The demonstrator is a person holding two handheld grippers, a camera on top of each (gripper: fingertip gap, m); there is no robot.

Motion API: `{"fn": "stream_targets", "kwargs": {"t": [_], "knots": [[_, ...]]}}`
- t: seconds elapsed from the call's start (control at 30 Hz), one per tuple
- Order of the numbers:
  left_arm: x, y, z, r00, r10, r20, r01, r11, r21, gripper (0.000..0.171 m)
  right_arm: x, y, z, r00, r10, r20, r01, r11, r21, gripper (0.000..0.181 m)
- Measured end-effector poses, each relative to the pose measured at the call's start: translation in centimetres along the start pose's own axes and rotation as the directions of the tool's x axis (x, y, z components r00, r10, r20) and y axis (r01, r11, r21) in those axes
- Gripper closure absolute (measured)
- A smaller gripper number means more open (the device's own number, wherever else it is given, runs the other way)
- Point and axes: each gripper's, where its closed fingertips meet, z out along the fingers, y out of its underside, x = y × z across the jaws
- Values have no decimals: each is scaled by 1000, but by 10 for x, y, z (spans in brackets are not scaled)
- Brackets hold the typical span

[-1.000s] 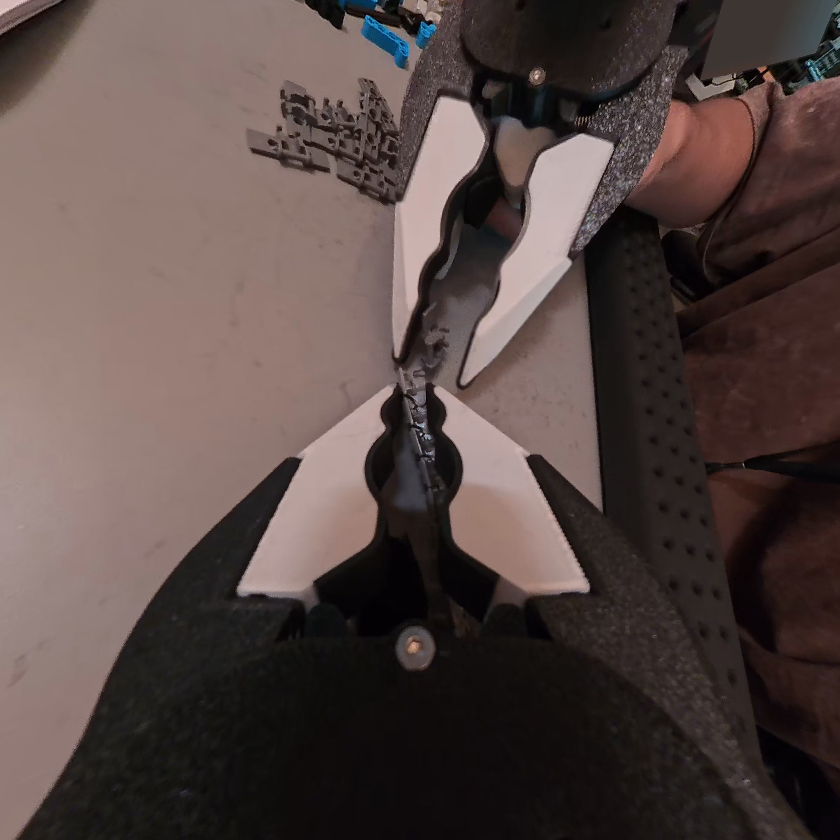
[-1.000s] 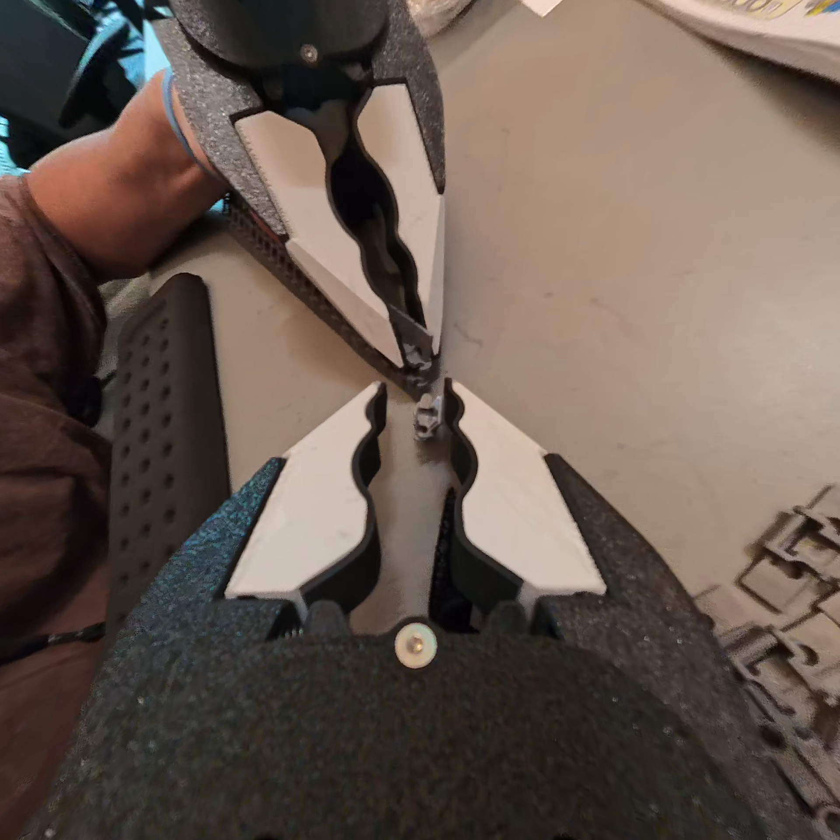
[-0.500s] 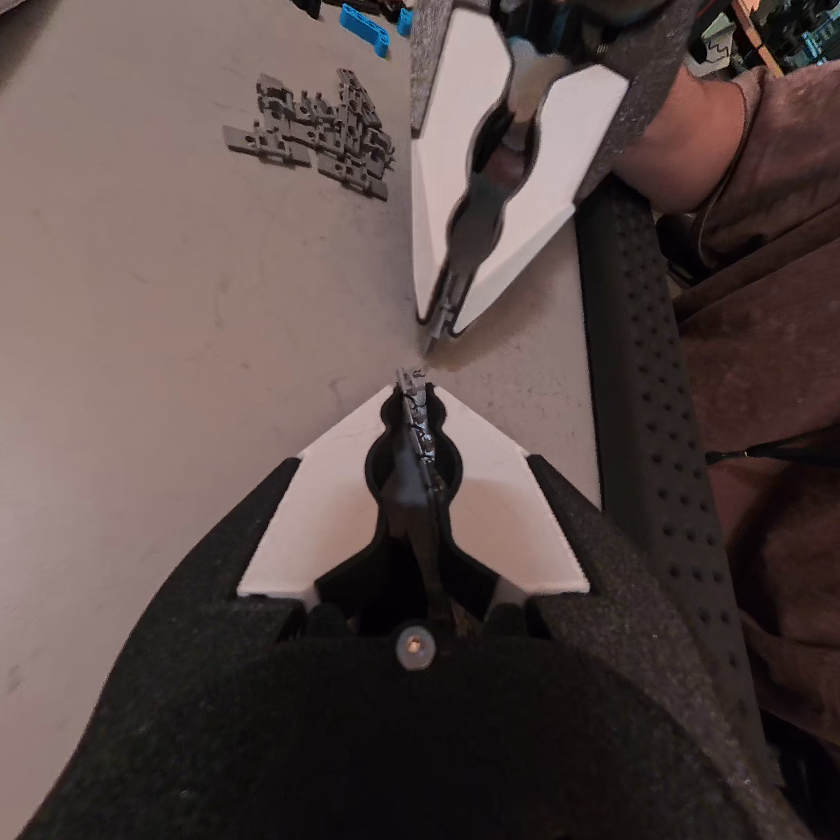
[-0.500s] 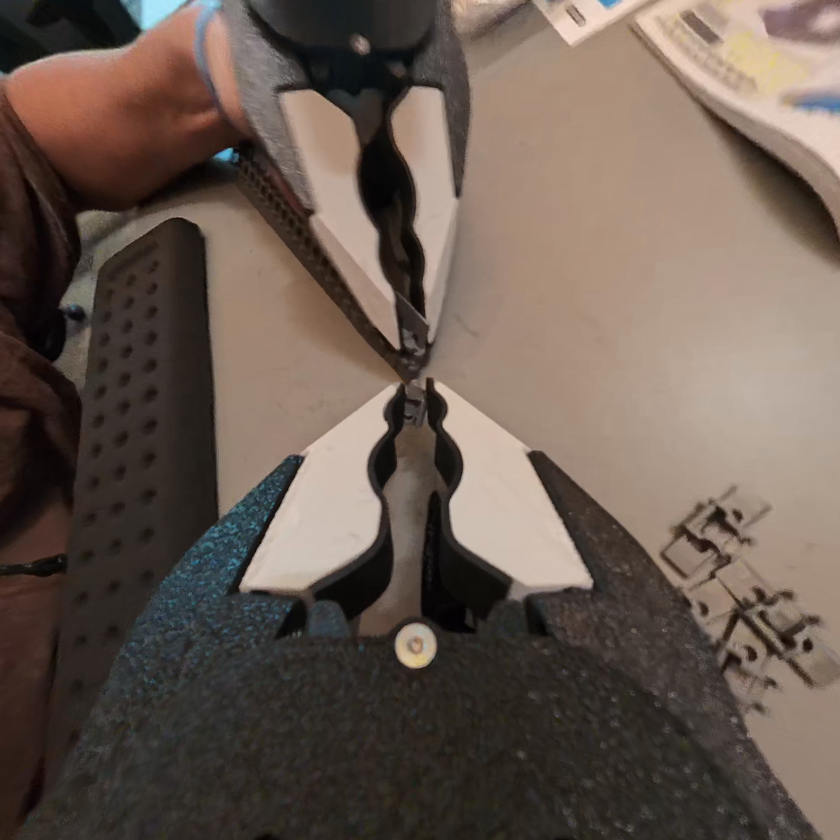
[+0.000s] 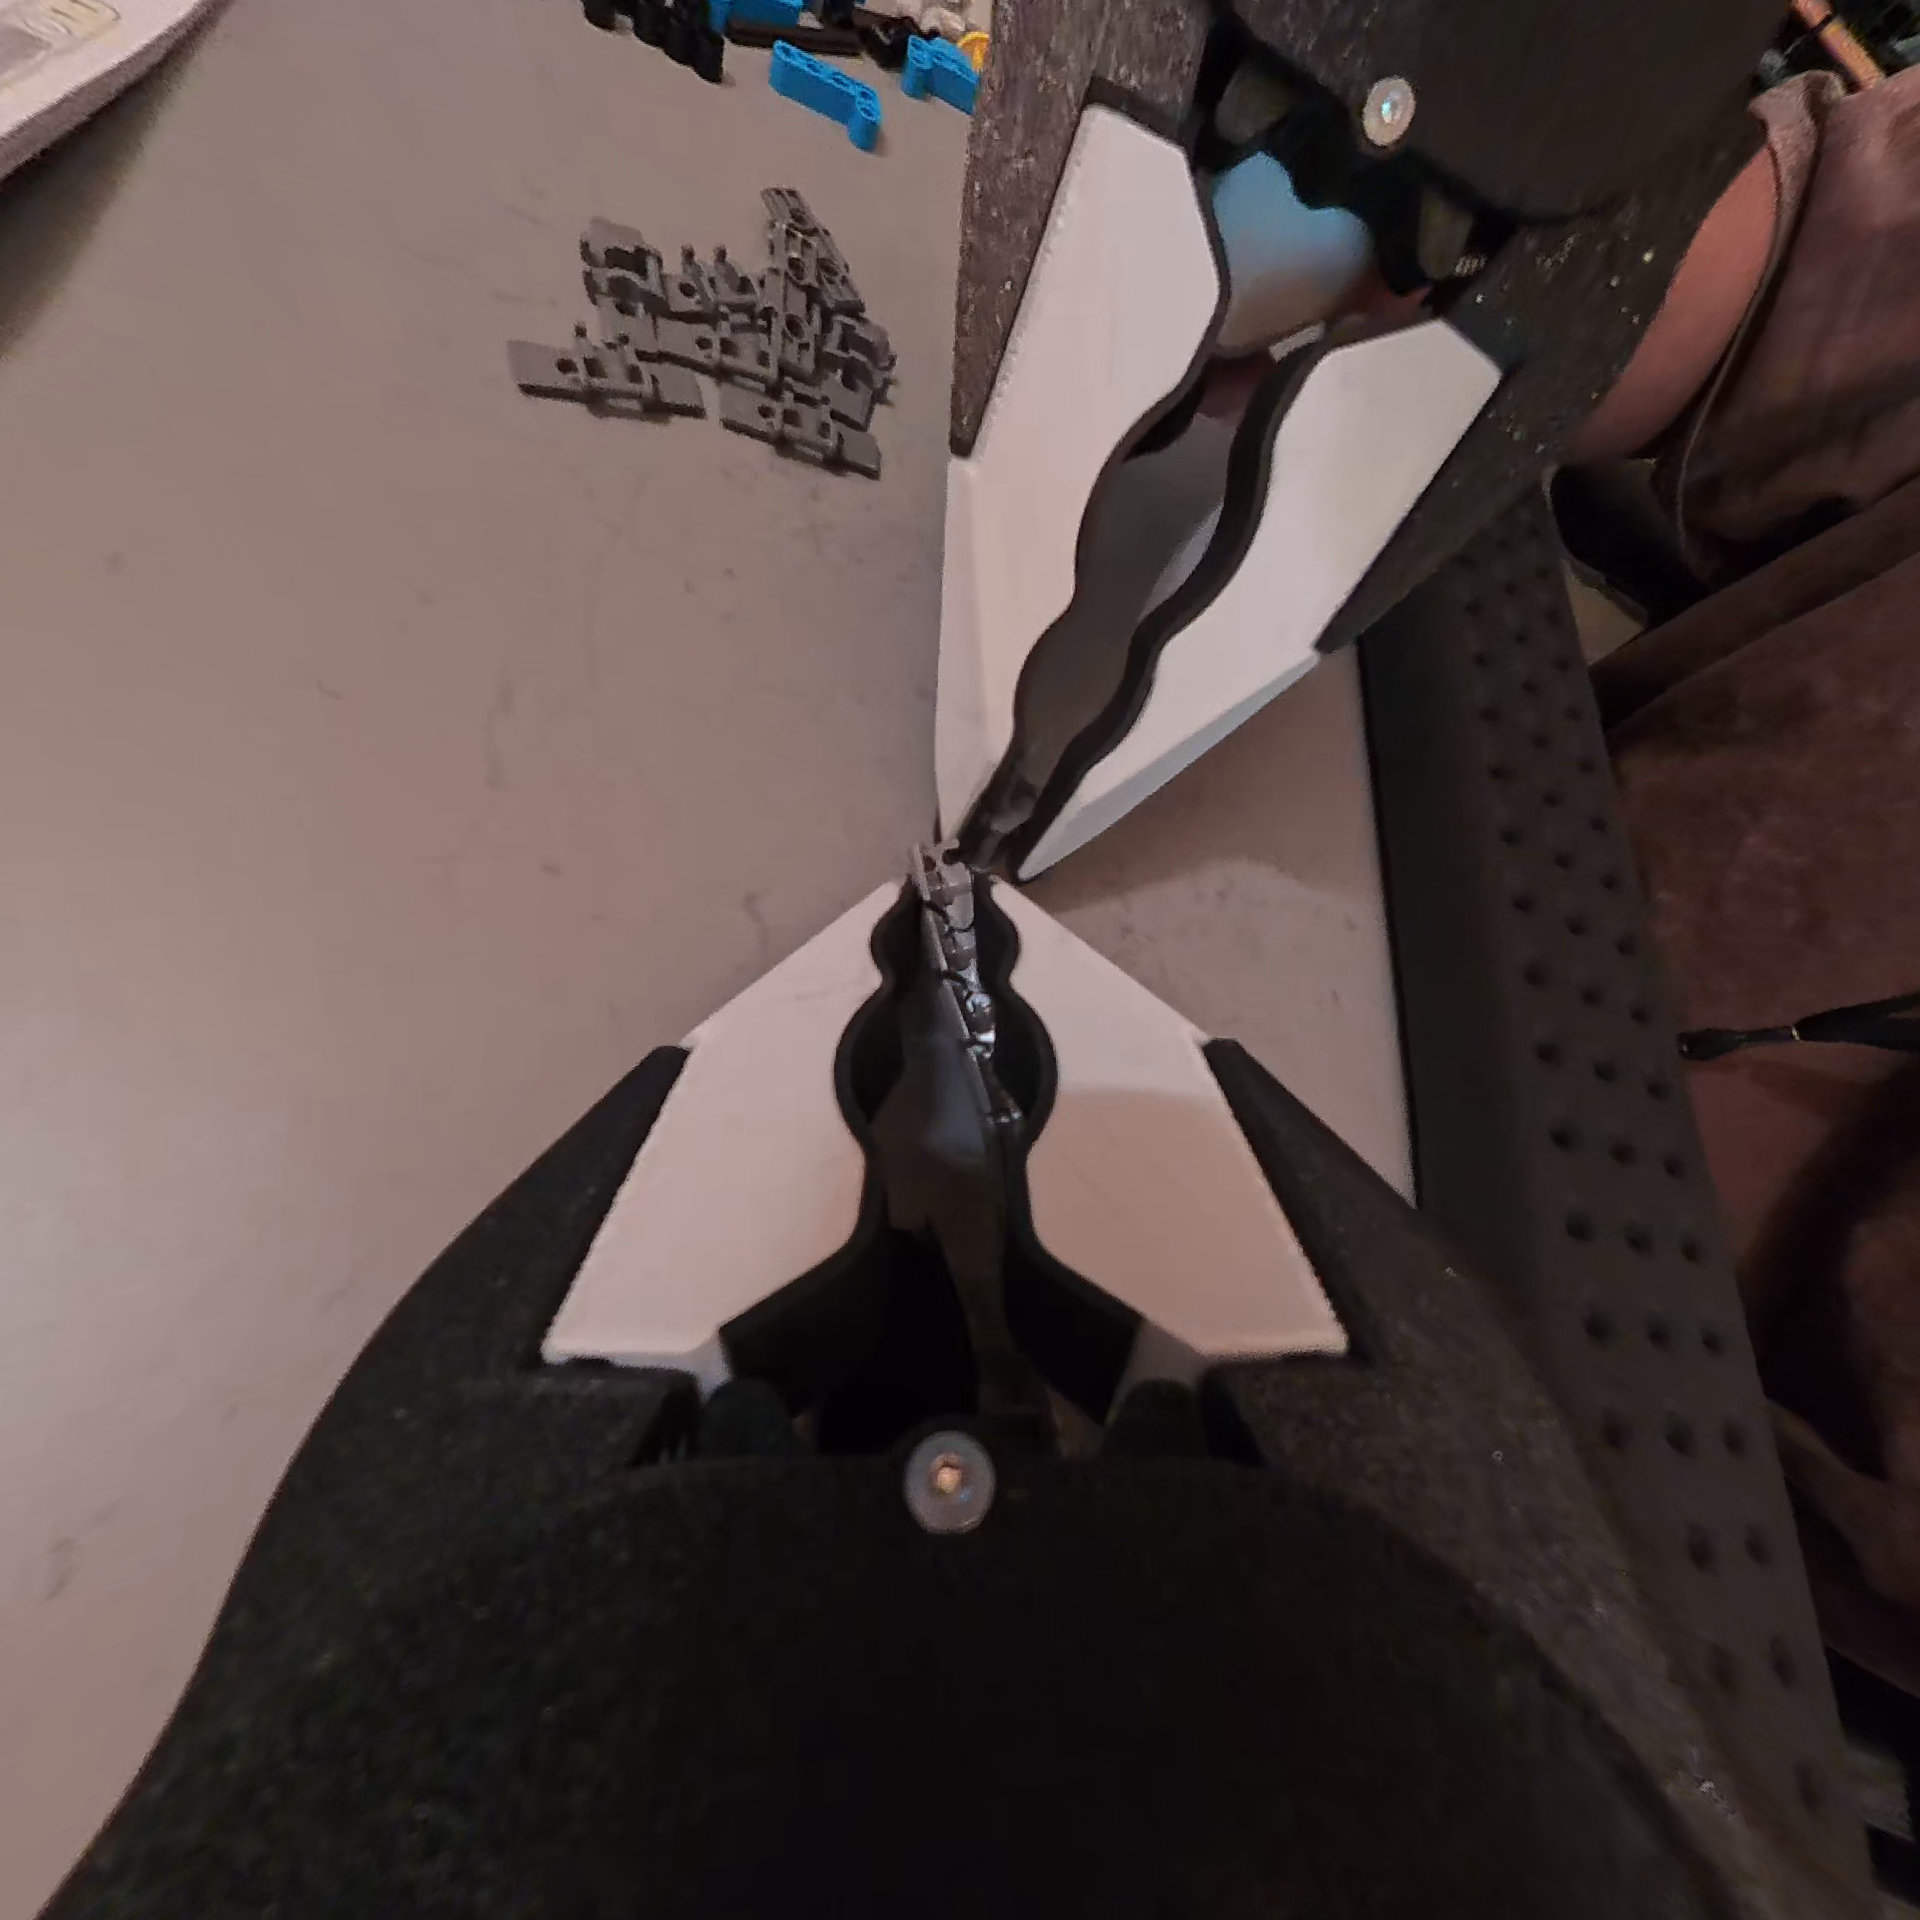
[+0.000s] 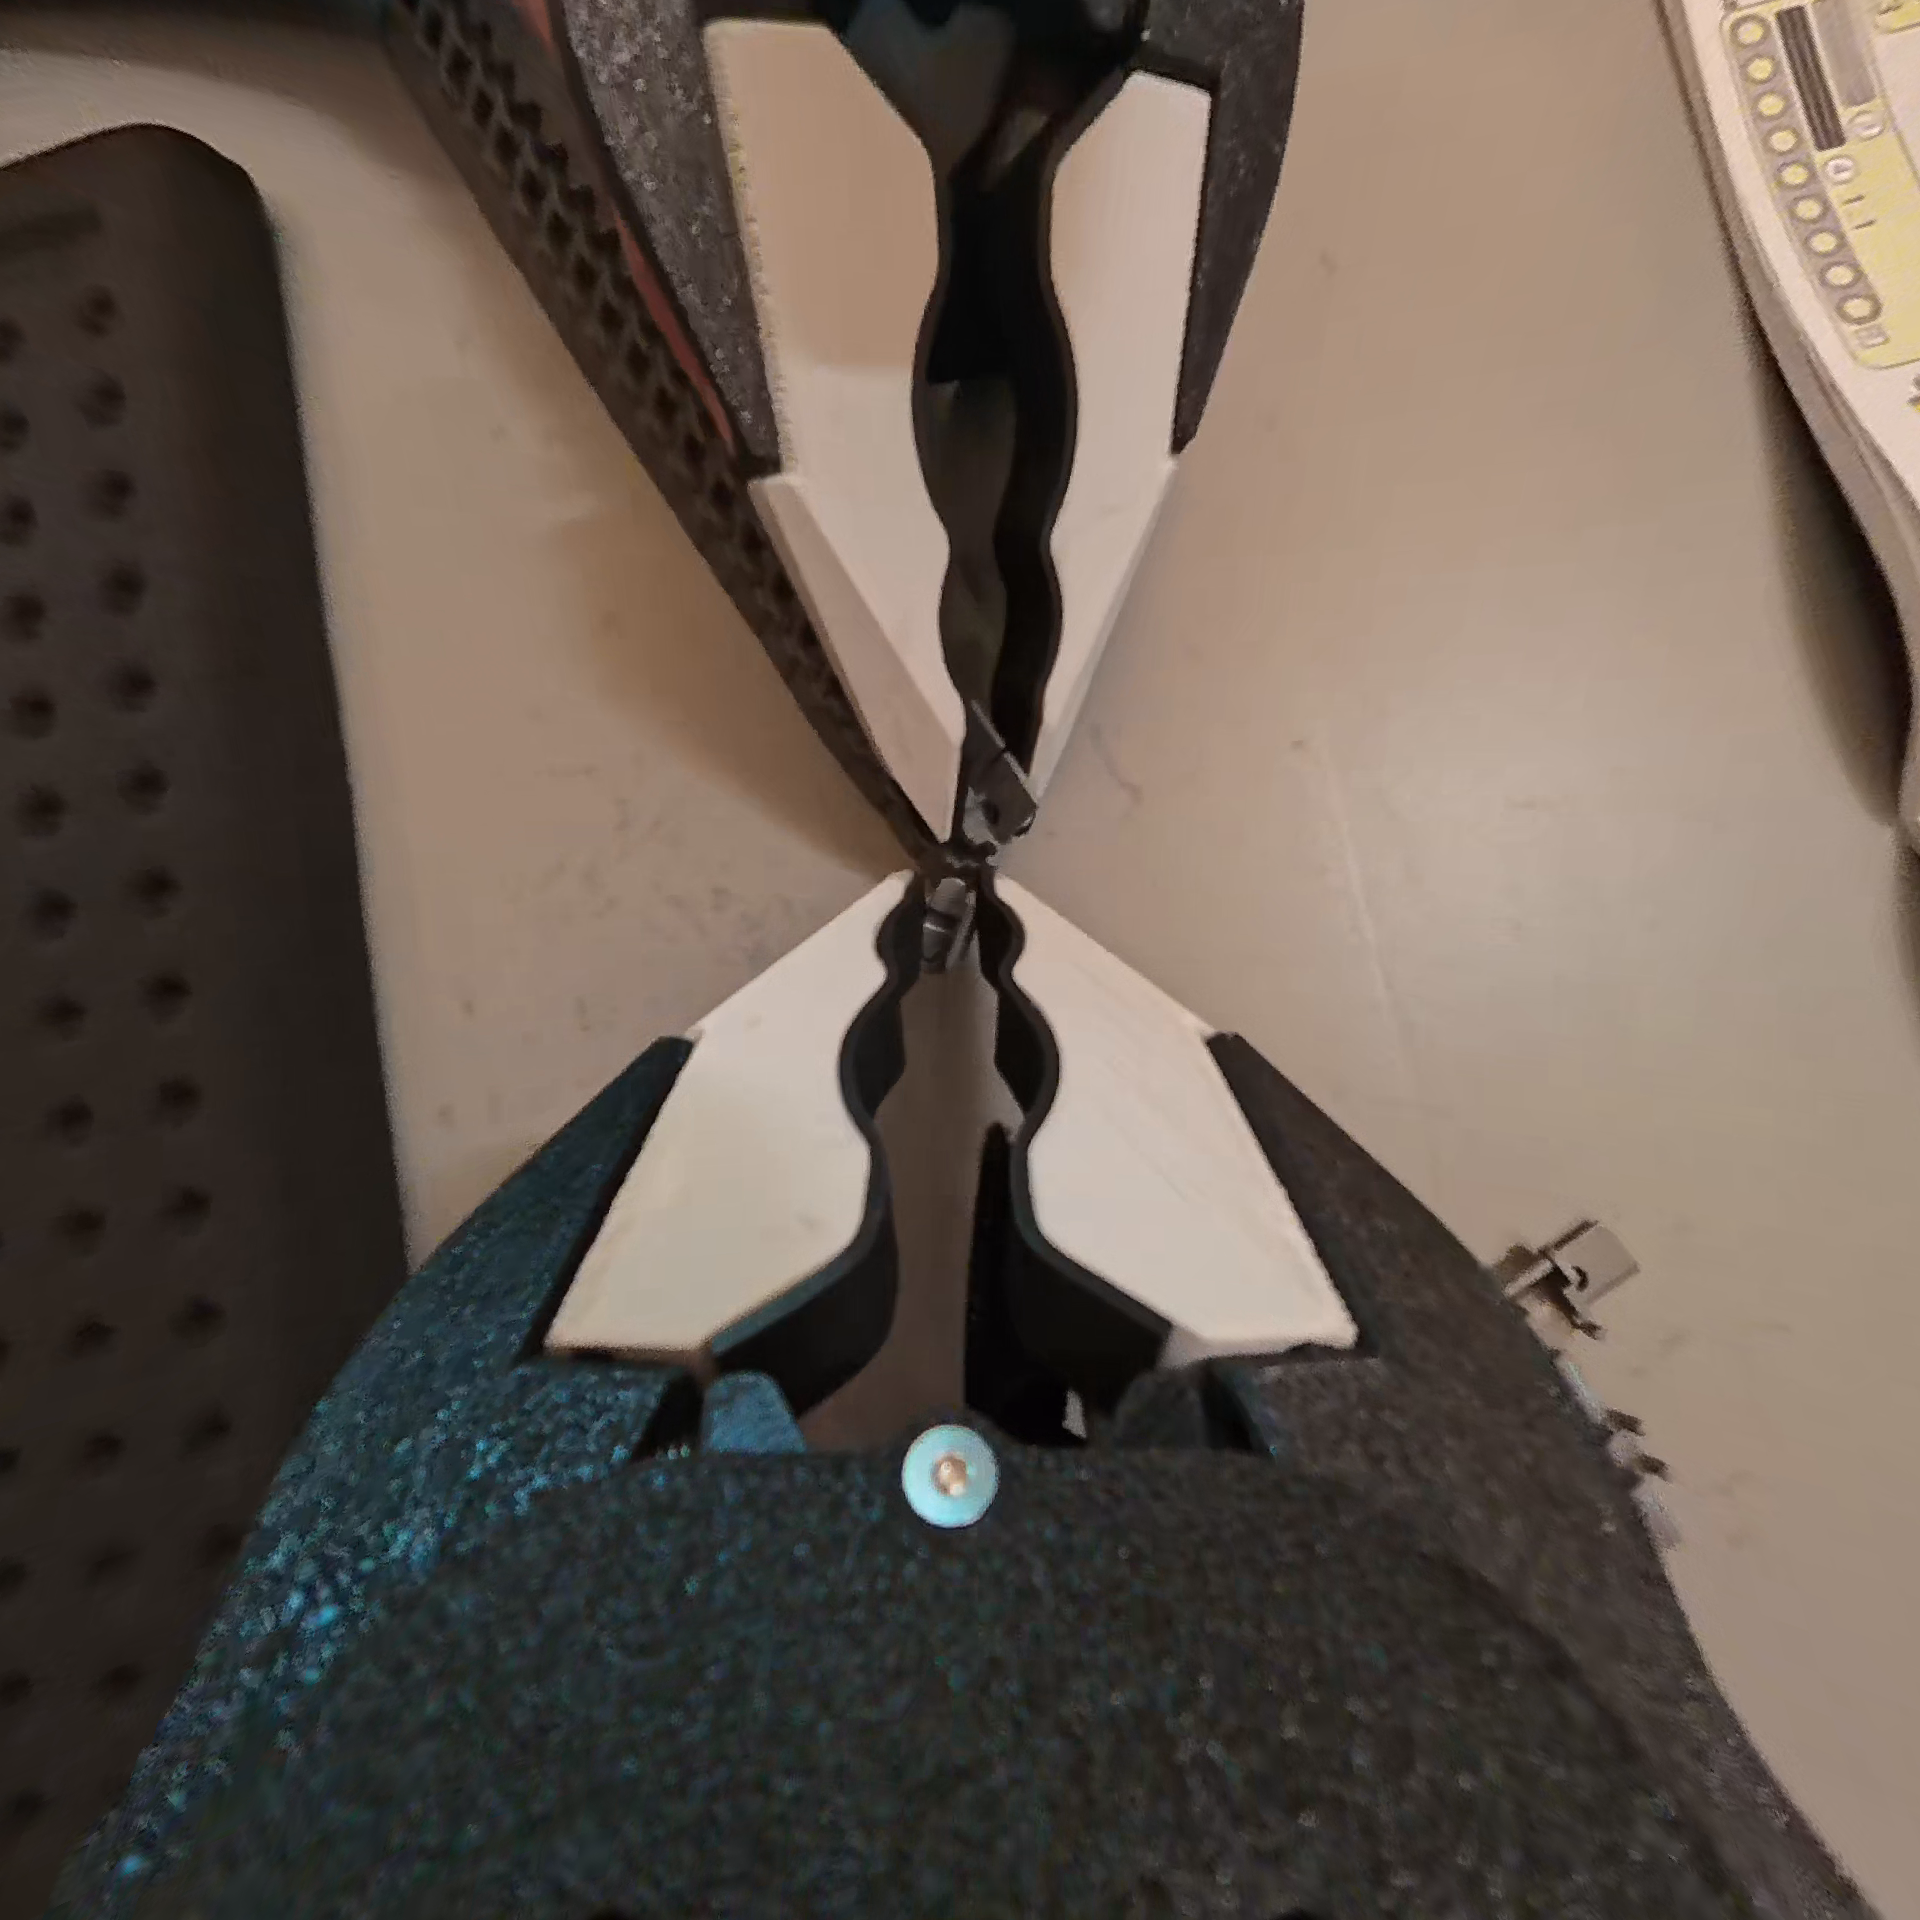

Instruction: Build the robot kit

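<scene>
two grey pieces meet tip to tip

left tongs (image 5: 951,883) clamp a chain of small grey plastic links (image 5: 954,935); right tongs (image 6: 951,914) pinch one small grey plastic link (image 6: 943,925); ends touch above the beige surface (image 5: 312,727), apparently not yet joined; a pile of grey links (image 5: 727,332) lies apart.

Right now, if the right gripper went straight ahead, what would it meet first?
Most likely the grey chain held in the left gripper, tip to tip with the right gripper and its small link; they look nearly touching, depth unclear.
</scene>
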Motion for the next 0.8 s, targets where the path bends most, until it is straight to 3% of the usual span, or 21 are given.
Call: {"fn": "stream_targets", "kwargs": {"t": [0.03,0.2,0.3,0.57,0.63,0.8], "knots": [[0,0,0,1000,2,7,-2,1000,0,163,1,0,0,1000,-4,-16,4,1000,-4,172],[-2,-1,-1,1000,-7,14,7,1000,7,163,4,0,0,993,-56,-106,56,998,-7,170],[-1,-1,0,1000,-2,8,2,1000,3,163,15,12,0,975,-84,-204,71,995,-72,159],[-1,-1,0,1000,-8,1,8,1000,3,163,3,22,-5,996,-11,-91,6,998,-55,160],[0,-1,0,1000,-14,-5,14,1000,3,163,-1,19,-4,995,-59,-77,55,997,-50,160],[3,0,2,998,-44,-39,44,999,-2,163,6,13,0,944,-271,-189,249,959,-131,159]]}}
